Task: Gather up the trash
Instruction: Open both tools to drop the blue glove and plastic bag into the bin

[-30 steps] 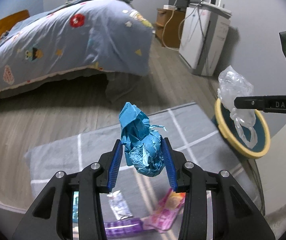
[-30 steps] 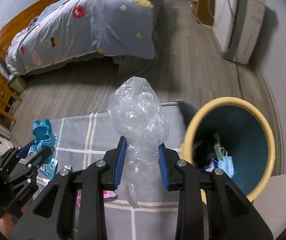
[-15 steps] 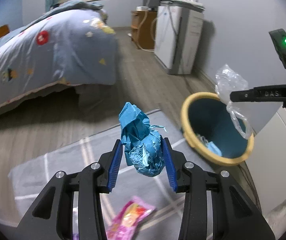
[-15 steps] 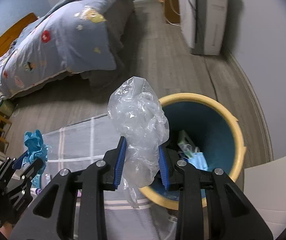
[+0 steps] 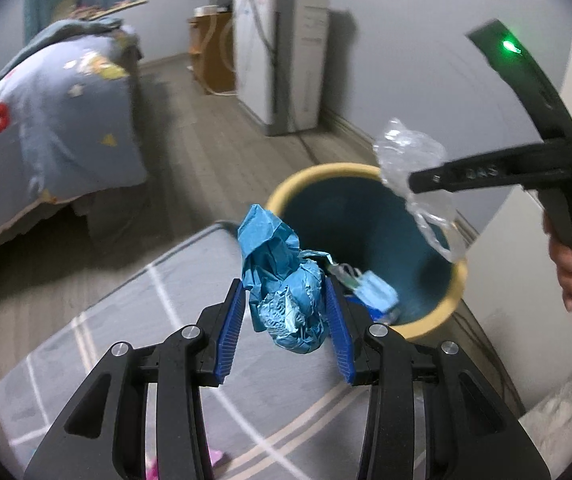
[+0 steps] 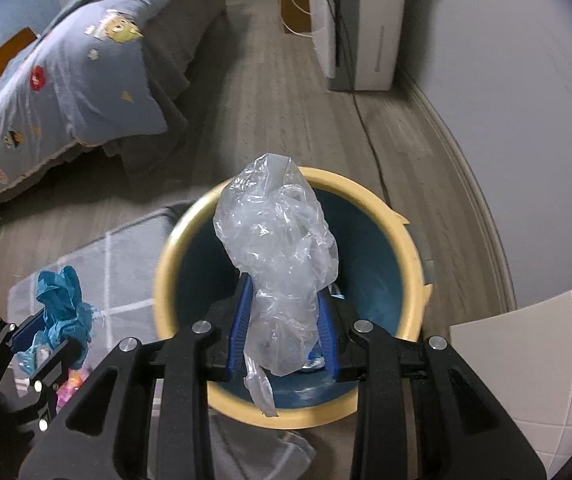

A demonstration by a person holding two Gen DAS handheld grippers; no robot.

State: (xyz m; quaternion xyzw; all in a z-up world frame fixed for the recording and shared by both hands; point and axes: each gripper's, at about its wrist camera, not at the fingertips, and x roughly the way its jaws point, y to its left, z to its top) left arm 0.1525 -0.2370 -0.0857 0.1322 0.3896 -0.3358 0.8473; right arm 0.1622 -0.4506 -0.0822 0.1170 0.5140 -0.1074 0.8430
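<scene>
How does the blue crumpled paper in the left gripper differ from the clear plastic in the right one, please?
The blue paper wad is opaque; the clear plastic wad is see-through. The plastic hangs over the bin; the paper is beside the bin's rim, over the rug. Both are crumpled and clamped between blue fingers.

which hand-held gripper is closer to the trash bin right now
Right. The right hand-held gripper holds clear plastic over the bin's opening; the left hand-held gripper, holding blue paper, is beside it over the rug.

Grey wood-plank floor (image 6: 286,92), pale wall (image 5: 425,40), bed (image 6: 86,72) with blue patterned duvet, white appliance (image 5: 286,72)
</scene>
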